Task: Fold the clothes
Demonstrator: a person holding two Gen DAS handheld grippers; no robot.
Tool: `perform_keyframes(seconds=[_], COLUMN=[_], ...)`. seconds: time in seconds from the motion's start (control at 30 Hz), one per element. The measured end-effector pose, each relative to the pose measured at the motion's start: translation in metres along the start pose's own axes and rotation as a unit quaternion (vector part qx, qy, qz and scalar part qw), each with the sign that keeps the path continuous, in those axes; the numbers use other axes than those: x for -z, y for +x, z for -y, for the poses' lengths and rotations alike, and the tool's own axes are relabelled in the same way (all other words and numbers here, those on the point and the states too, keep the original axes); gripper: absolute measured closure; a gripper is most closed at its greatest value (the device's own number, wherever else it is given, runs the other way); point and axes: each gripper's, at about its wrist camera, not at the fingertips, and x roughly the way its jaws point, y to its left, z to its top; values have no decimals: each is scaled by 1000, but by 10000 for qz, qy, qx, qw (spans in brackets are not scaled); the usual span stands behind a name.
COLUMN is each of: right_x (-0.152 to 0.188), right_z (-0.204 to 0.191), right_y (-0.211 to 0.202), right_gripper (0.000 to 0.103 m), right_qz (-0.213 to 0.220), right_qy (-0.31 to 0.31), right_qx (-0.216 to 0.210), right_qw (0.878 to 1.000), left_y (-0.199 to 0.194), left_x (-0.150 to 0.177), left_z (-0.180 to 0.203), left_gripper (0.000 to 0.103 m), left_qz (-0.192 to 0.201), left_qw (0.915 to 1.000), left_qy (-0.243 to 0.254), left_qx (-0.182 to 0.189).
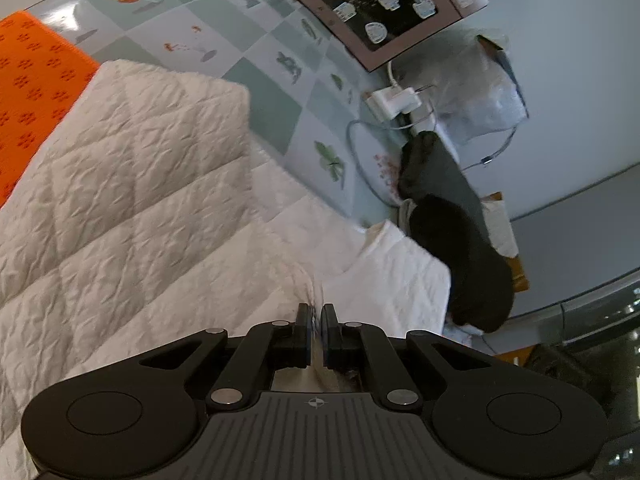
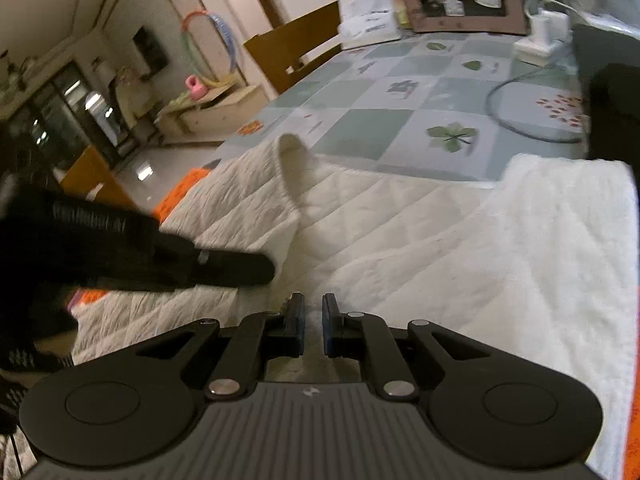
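**quiltfan22:** Starting at the jaws. The left gripper (image 1: 316, 320) has its two pads pressed together on a pinched ridge of the white quilted garment (image 1: 132, 184). You can see the cloth bunching up into a thin fold right between the fingertips. So that one's clamped on fabric.

**benchlurker:** And the right one?

**quiltfan22:** The right gripper (image 2: 313, 312) has its pads nearly together, just a narrow slit between them, and I don't see any cloth caught in there. It sits low over the same garment, the fabric showing pale through the gap. I'd call it closed on nothing.

**benchlurker:** Where's the garment lying overall?

**quiltfan22:** Spread over the near part of the table, on a checked tablecloth (image 1: 256, 92) with leaf prints. In the left wrist view one thick folded section rises up on the left, with a flatter layer running off to the right. In the right wrist view a ribbed cuff (image 2: 290, 152) pokes up from a sleeve in the middle. An orange patterned cloth (image 1: 36, 92) peeks out from underneath on the left edge.

**benchlurker:** Anything further back?

**quiltfan22:** A white charger block (image 1: 394, 100) with its cable, a framed dark picture (image 1: 384, 8) leaning at the far end, and a dark bundle of cloth (image 1: 448, 216) at the garment's right edge. The left gripper's black body shows in the right wrist view too, resting on the garment.
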Motion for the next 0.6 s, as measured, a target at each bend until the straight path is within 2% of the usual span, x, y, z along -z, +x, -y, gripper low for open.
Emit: perform_keyframes(seconds=[0.1,0.13,0.17,0.23,0.33,0.37,0.43,0.5,0.57,0.6], right_x=[1,2,2,2,2,2,3,3,3,2], right_z=[-3,-3,-3,-2,0,1,3,6,9,10], right_y=[2,2,2,2,2,2,3,3,3,4], right_gripper=[92,92,92,92,92,92,92,92,92,93], right_qz=[23,23,23,16,20,24,30,27,-3,-18], right_qy=[-34,-28,-22,-16,23,45,99,166,189,201], right_qx=[55,58,61,49,21,7,-29,-91,-157,-190], right_qw=[10000,10000,10000,10000,10000,10000,9999,9998,9997,9996], left_y=[0,-1,-2,-7,-13,-12,-9,-2,6,8], left_x=[-2,-3,-3,-5,-7,-5,2,14,28,32], left_z=[0,-2,-3,-3,4,11,26,40,47,48], left_gripper=[93,89,74,62,67,72,73,74,75,75], left_qz=[8,39,69,204,261,181,-22,-267,-422,-428], left_qw=[9998,9996,9994,9989,9982,9963,9855,9655,9477,9425], left_qy=[-24,-50,-76,-40,428,824,1694,2566,3119,3258], left_qx=[190,259,327,413,339,184,-116,-361,-532,-601])
